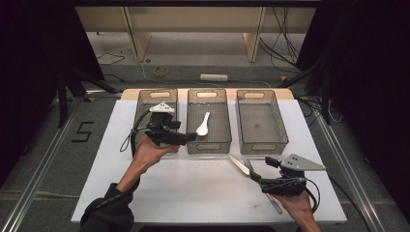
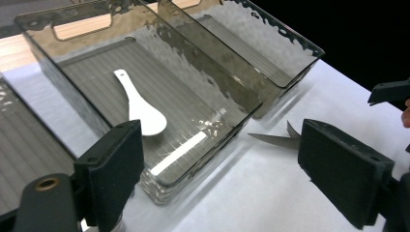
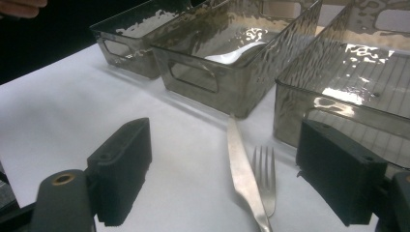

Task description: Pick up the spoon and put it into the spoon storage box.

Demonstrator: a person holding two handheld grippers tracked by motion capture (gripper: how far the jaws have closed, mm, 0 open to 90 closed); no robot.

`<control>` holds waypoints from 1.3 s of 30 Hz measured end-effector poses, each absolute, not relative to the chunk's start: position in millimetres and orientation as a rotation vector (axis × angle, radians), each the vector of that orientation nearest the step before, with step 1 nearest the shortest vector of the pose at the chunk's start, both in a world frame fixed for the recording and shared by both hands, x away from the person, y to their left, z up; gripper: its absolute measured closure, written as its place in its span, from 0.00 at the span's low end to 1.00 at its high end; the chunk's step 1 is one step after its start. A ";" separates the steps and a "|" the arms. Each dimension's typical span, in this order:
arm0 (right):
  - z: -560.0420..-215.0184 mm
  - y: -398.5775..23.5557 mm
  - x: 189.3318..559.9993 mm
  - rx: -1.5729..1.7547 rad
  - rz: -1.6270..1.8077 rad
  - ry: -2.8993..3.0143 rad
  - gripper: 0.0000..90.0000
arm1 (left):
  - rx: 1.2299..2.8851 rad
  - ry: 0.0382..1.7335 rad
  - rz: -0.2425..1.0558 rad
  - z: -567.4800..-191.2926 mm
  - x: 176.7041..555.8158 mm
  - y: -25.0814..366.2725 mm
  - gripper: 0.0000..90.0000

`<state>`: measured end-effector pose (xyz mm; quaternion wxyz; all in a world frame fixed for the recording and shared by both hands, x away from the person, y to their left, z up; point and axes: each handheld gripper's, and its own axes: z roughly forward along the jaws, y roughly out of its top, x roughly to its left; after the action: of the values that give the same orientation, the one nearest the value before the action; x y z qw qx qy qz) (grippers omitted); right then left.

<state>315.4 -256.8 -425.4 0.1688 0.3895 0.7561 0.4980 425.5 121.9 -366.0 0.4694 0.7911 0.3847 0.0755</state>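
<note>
- Beside the middle bin (image 1: pixel 209 145), my left gripper (image 1: pixel 192 137) hovers, jaws apart, empty.
- Before that bin, my right gripper (image 1: pixel 261 170) hangs wide open over the knife (image 3: pixel 241 174) and fork (image 3: pixel 264 176).
- Inside it lies a white spoon (image 2: pixel 140 108).

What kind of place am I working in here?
Probably a lab or recording workspace, not a kitchen: a white table with three bins in a row, black curtains at both sides, loose cables on the floor.

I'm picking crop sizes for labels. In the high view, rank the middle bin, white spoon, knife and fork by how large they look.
1. Middle bin, largest.
2. Knife.
3. White spoon.
The fork can't be ranked: the right tongs hide much of it and the knife.
</note>
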 end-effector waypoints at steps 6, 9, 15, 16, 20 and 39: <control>-425.4 -261.1 316.5 1.125 1.383 2.152 0.25 | 1.916 0.943 0.194 -381.1 409.1 132.3 0.18; -426.3 -263.8 318.4 1.138 1.344 2.168 0.25 | 1.913 0.928 0.198 -387.9 398.4 139.8 0.18; -427.6 -271.0 326.2 1.166 1.246 2.213 0.25 | 1.903 0.938 0.219 -401.9 374.2 159.5 0.18; -427.6 -271.0 326.2 1.166 1.246 2.213 0.25 | 1.903 0.938 0.219 -401.9 374.2 159.5 0.18; -431.5 -276.5 332.2 1.176 1.157 2.291 0.27 | 1.882 0.948 0.220 -405.6 363.1 168.3 0.18; -441.7 -267.9 345.4 1.144 0.944 2.498 0.28 | 1.831 0.961 0.278 -407.7 336.0 191.0 0.18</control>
<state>345.4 -267.9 -441.7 0.1180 0.3911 0.8539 0.3225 336.0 191.0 -407.7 0.5034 0.7583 0.3980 0.1150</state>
